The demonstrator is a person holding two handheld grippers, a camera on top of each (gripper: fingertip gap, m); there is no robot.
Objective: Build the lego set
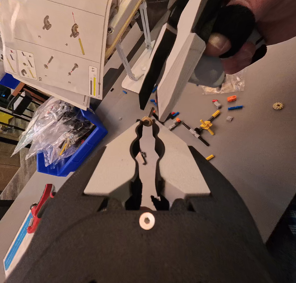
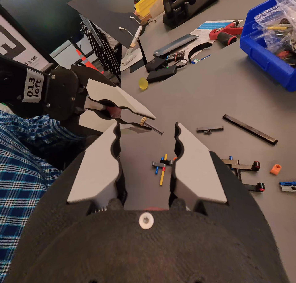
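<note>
Blue bin (image 2: 262, 54) cut off at the right edge. Bagged parts (image 1: 52, 131) too blurred to identify. Black axle (image 1: 151, 111) partly hidden behind the right gripper's finger.

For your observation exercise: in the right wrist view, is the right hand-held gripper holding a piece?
No: the right hand-held gripper is open and empty, with only grey table between its fingers.

Writing on instr. booklet (image 1: 52, 39), white tag (image 2: 32, 87) on left gripper (image 2: 151, 123), b/w sign (image 2: 19, 50) behind, blue card (image 1: 17, 246) by red tool (image 1: 40, 211).

Black-bodied grippers, grey fingers (image 2: 99, 159); blue plaid sleeve (image 2: 24, 155), perhaps flannel.
</note>
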